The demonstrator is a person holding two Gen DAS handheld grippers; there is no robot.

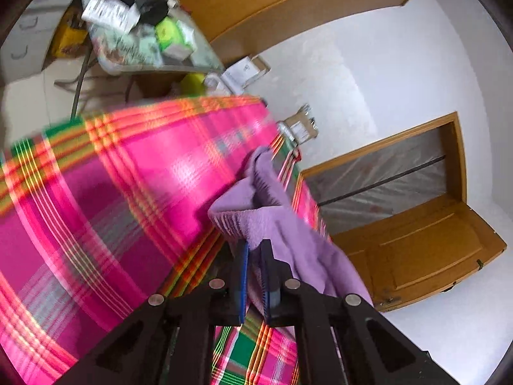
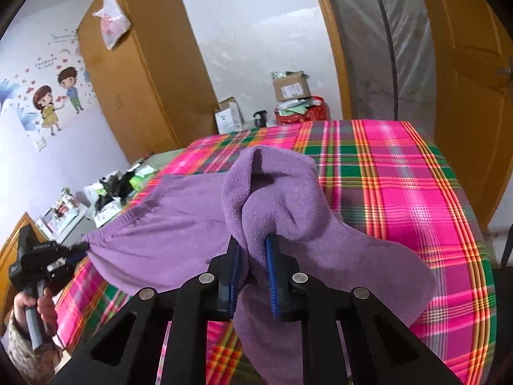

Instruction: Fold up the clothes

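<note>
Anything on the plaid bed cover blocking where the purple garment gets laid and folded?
Nothing visible. Both tongs, left and right, are shut on the purple garment, held above the plaid bed cover; the cover around it is bare.

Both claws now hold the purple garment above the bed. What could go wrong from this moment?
1. The right claw pinches only a bunched fold of the purple fleece garment; the thick pile could slip out.
2. The left claw grips near the gathered waistband edge, so an uneven pull may twist the garment instead of spreading it flat.
3. The hanging part drags on the plaid bedsheet and might wrinkle it or fold crookedly.
</note>
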